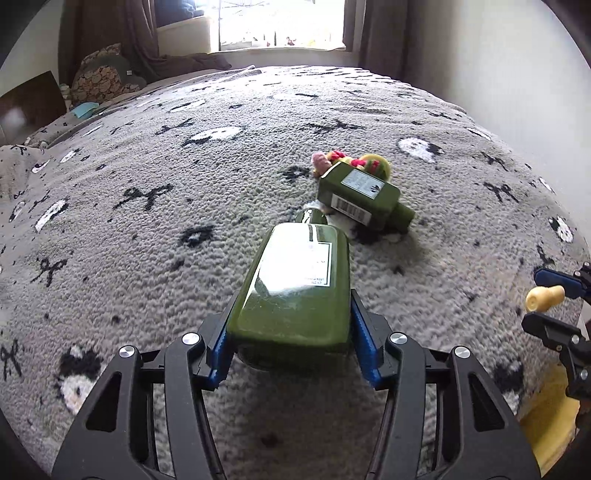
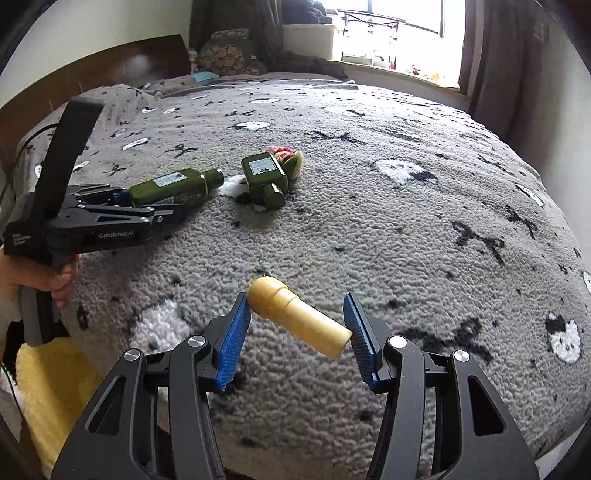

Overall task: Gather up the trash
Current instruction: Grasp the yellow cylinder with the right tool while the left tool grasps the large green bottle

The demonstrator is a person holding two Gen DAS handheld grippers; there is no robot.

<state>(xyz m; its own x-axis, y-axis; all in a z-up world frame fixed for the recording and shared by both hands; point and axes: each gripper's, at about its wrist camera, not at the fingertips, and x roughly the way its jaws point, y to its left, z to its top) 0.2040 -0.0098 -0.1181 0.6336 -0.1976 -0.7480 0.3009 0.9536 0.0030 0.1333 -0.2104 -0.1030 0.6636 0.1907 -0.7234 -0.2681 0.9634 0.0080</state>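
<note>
- Left wrist view: the left gripper [image 1: 293, 334] clenches a tall green bottle [image 1: 295, 280], neck pointing away; a squat green bottle [image 1: 360, 197] lies on the blanket [image 1: 147, 258] ahead, slightly right.
- Right wrist view: the right gripper [image 2: 297, 332] grasps a yellow tube [image 2: 297, 319] crosswise between its pads.

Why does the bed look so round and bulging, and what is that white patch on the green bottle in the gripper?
Both wrist views use fisheye lenses, so the blanket bulges and corners go dark. Left wrist view: the patch on the held green bottle is window glare. Right wrist view: the window is blown out white; the yellow tube stays evenly lit.
</note>
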